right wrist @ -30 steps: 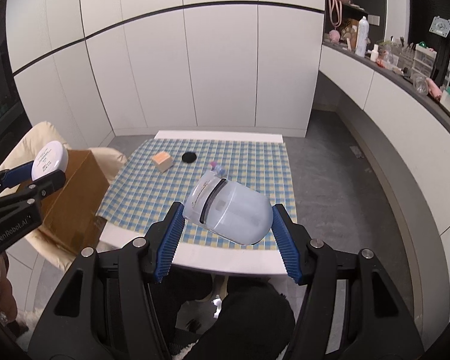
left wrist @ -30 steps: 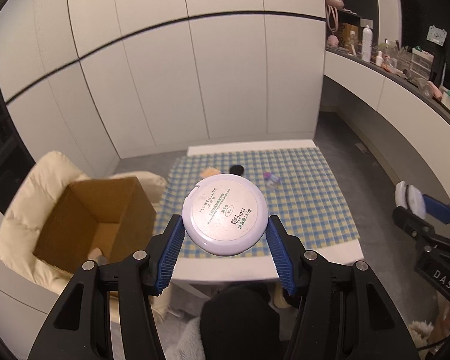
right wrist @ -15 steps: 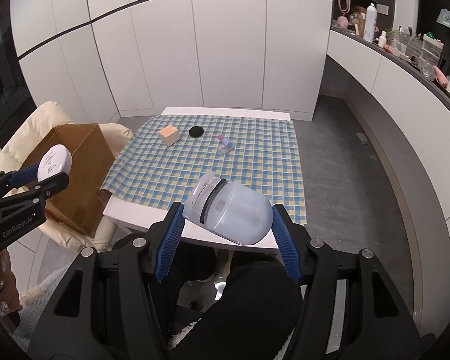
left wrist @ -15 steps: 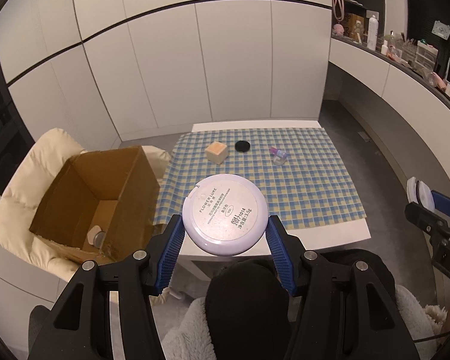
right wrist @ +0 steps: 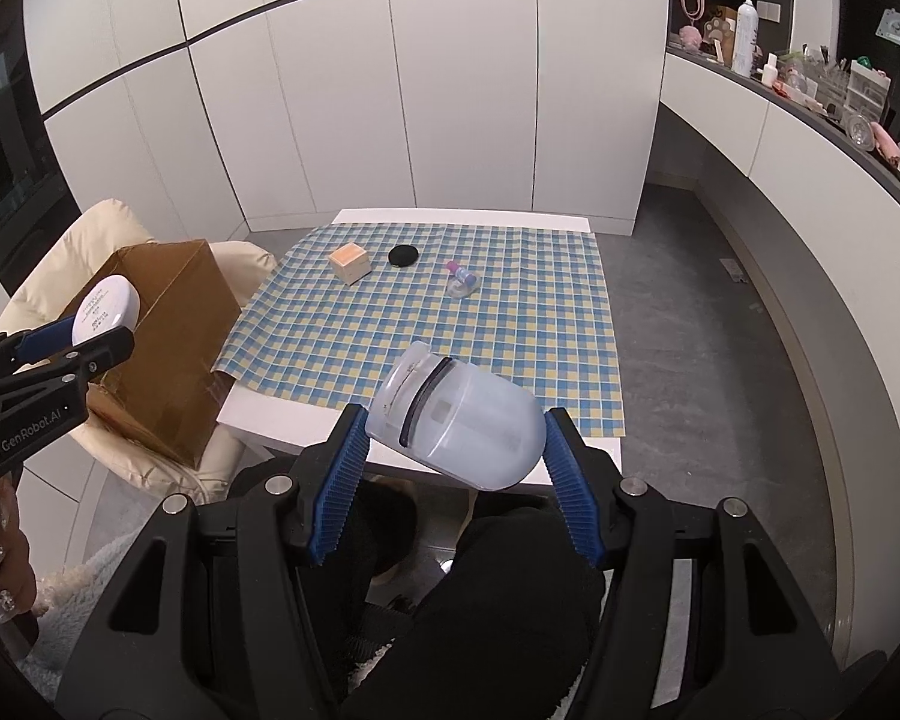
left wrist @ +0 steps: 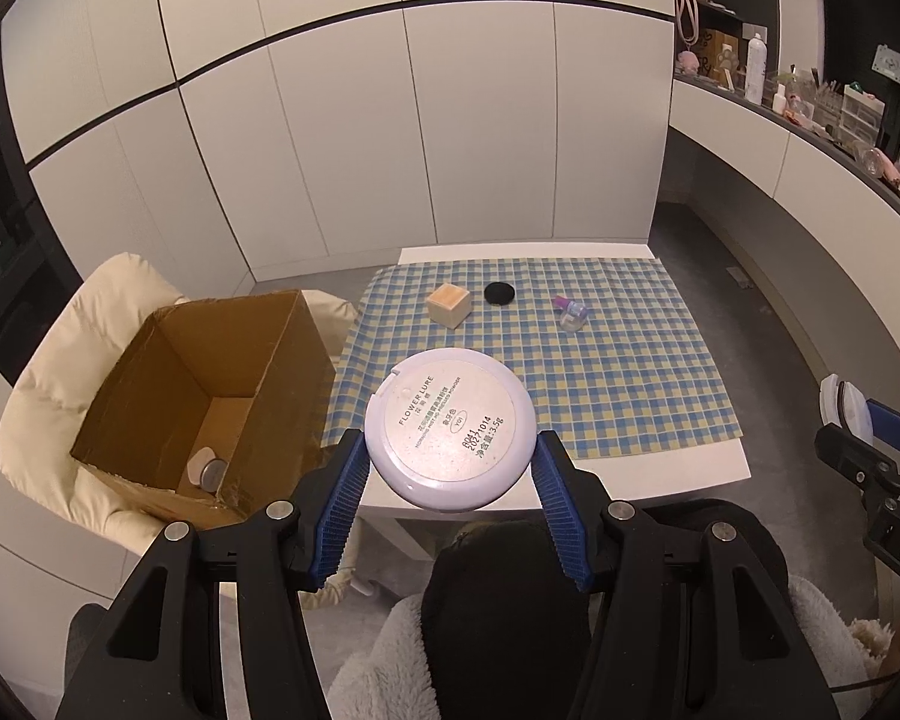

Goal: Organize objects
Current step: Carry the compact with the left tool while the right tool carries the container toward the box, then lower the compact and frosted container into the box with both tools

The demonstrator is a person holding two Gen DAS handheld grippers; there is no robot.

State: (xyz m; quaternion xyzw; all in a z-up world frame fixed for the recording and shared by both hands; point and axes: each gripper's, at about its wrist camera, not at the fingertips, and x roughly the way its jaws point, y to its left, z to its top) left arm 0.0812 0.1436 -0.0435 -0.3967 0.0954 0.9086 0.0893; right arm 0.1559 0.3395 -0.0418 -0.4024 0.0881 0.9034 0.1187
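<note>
From left to right: an open cardboard box (left wrist: 210,384) is sitting on a cream chair (left wrist: 78,348); the left tongs (left wrist: 450,468) are clamping a round powder compact (left wrist: 450,426) above the counter (left wrist: 630,468) edge; the right tongs (right wrist: 455,453) are gripping a translucent blue case (right wrist: 459,414); a wooden cube (left wrist: 448,304), black disc (left wrist: 499,293) and small bottle (left wrist: 572,313) are lying on the checked cloth (left wrist: 630,372).

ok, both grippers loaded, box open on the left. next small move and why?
Probably swing the left gripper left over the cardboard box to drop the round compact: the box is open on that side, already holding an item, and the compact is clamped.
</note>
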